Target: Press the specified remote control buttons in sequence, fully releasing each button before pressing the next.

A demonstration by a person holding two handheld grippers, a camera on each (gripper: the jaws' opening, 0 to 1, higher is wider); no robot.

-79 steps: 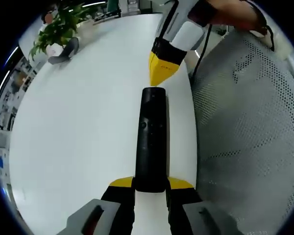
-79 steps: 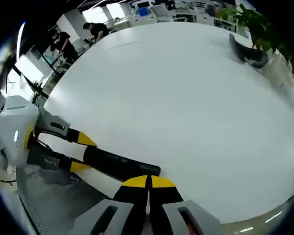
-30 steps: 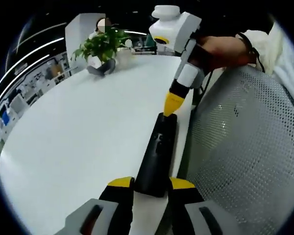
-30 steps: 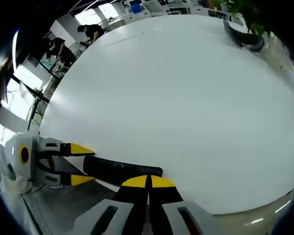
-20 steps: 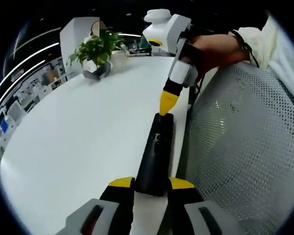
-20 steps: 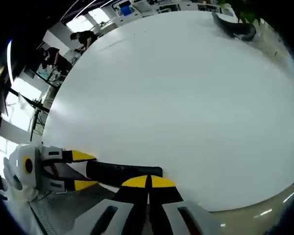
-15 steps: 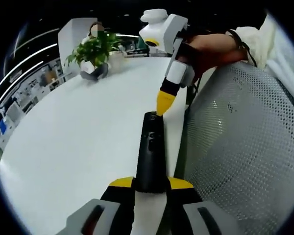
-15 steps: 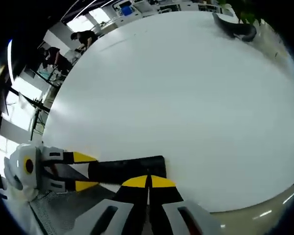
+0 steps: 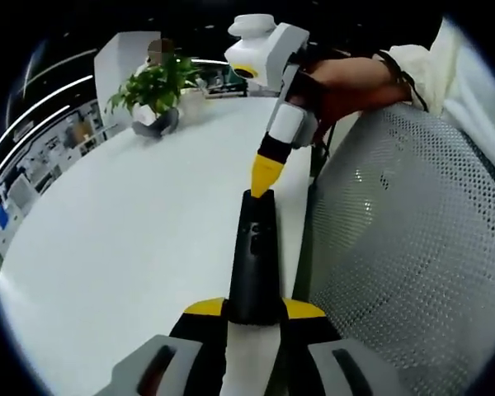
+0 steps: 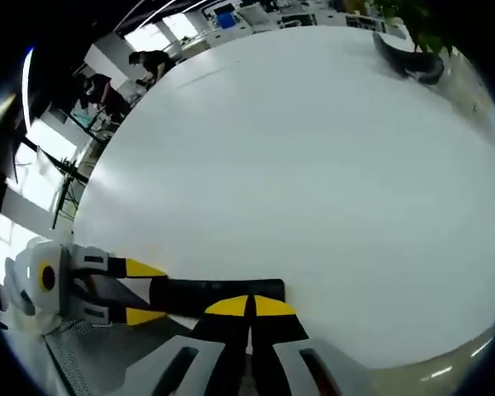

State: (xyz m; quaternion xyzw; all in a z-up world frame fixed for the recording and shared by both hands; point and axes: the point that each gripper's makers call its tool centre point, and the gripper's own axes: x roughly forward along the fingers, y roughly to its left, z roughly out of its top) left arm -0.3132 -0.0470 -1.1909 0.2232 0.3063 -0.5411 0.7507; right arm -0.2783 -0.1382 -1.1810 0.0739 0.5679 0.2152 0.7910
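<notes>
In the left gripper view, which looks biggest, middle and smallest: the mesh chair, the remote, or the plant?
1. Mesh chair, biggest by far.
2. Remote.
3. Plant, smallest, though it stands farthest from the camera, so its real size is unsure.

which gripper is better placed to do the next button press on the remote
Right. The right gripper is shut to a yellow point sitting at the far end of the remote, so it can press. The left gripper is shut on the remote's near end, holding it steady over the white table.

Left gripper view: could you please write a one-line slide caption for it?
Left tool grips a black remote over a white table while the shut right tool touches its far end.
</notes>
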